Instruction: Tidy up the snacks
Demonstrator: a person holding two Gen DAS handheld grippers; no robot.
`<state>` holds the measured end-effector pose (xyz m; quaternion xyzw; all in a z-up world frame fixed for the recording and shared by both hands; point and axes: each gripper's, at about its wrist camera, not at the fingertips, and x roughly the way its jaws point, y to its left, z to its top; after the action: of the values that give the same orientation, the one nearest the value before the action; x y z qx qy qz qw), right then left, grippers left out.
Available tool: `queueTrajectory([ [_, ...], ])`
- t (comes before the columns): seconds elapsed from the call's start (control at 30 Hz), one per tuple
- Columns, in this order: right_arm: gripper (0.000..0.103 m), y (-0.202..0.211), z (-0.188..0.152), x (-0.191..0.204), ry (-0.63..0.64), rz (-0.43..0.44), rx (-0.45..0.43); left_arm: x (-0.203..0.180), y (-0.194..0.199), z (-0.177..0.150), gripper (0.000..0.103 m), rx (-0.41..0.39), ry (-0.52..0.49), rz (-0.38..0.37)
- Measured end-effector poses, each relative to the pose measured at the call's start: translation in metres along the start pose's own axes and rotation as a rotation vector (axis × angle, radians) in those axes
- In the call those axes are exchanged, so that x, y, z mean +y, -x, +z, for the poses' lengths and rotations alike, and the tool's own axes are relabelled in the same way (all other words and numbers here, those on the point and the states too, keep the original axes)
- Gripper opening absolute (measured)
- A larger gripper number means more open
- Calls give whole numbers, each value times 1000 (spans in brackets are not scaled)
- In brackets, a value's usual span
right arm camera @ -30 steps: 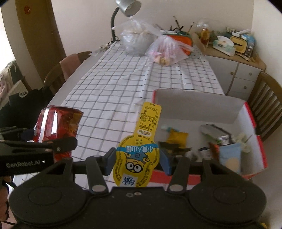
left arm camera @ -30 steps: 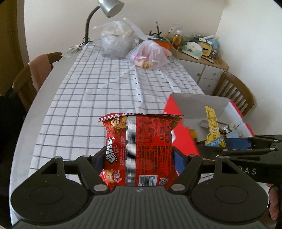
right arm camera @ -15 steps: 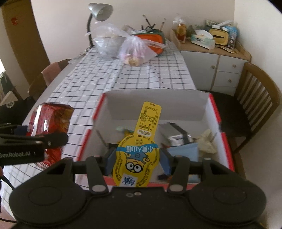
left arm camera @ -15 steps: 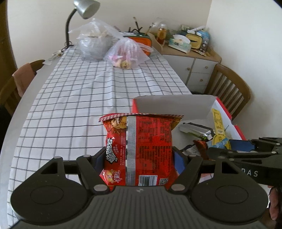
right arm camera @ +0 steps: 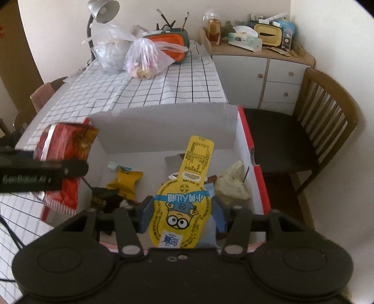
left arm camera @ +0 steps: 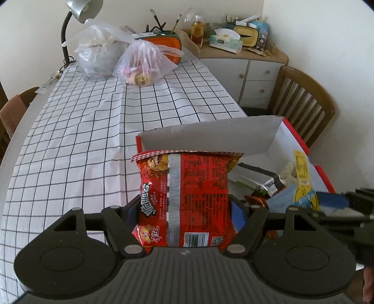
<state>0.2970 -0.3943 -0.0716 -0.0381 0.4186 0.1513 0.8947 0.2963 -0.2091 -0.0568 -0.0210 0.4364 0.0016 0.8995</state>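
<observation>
My left gripper is shut on a red snack bag and holds it upright at the left wall of a red and white cardboard box. The bag also shows in the right wrist view, with the left gripper beside it. My right gripper is shut on a yellow Minions pouch and holds it above the box. The pouch also shows in the left wrist view. Several snacks lie inside the box, among them a yellow packet and a silver wrapper.
The checked tablecloth covers the table. Two plastic bags, a desk lamp and an orange case stand at the far end. A wooden chair and a cluttered white cabinet are to the right.
Both grippers have moved right and forward towards the box. The yellow pouch is now over the box's inside, and the red bag has come up to its left wall.
</observation>
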Motion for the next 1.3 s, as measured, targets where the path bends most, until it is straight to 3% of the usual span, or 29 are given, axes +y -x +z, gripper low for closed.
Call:
queueTrajectory([
  [0.27,51,-17,-5,-3,6,-8,20,-16,-38,0,75,63,-55,21],
  [0.7,53,-25,-10,-8,-6,-6,38,-29,-59,-12,75,128,-78,25],
  [0.87,65,-21,-15,-9,-8,0,28,-29,-58,-14,75,131,-66,20],
  [1.3,80,13,-15,-3,-28,38,-54,-16,-18,-21,74,52,-41,-14],
])
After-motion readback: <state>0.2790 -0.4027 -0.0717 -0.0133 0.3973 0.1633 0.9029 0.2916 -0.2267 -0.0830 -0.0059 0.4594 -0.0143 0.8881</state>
